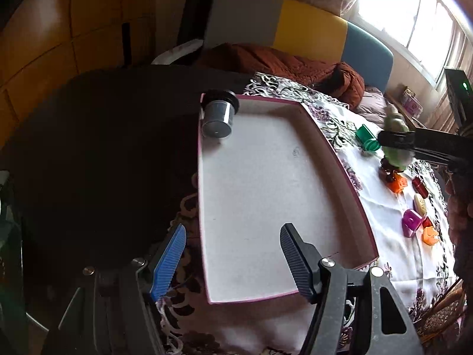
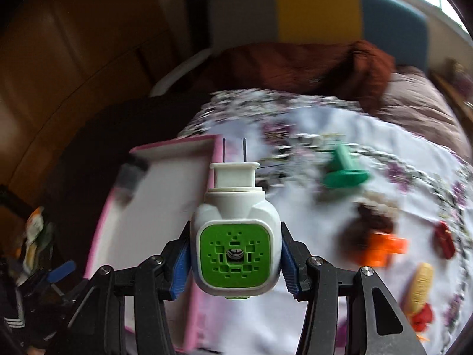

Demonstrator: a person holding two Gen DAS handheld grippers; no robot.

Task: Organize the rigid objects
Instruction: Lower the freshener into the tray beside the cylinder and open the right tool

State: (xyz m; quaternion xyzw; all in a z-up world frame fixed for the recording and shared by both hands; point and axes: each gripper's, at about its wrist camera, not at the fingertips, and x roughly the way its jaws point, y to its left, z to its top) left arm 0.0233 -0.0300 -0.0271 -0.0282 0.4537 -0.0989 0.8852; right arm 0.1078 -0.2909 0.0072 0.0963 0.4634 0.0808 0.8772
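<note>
1. Our right gripper (image 2: 235, 261) is clamped on the plug-in (image 2: 235, 236), a white unit with a green face. The blue pads press both flanks, and the two prongs point away from us.
2. The plug-in hangs clear of the cloth (image 2: 295, 310), just right of the box's pink wall (image 2: 192, 310). The right view is smeared, so finer detail is unreliable.
3. Our left gripper (image 1: 233, 260) stands wide open with nothing between its pads. It hovers over the near left corner of the box (image 1: 343, 159).
4. The box floor is bare except for a dark jar (image 1: 218, 115) lying on its side in the far left corner.
5. Still on the cloth, right of the box: a green piece (image 2: 344, 168), an orange block (image 2: 384, 248), red bits and a yellow piece (image 2: 419, 284). They are near one another and well apart from the box.
6. We judge the step in hand to be carrying the plug-in into the box.
7. To do it well:
   - Lift over the wall, not through it.
   - Keep the prongs clear of the rim.
   - Set it down well apart from the jar, which could roll.
   - Lay it flat before letting go.
</note>
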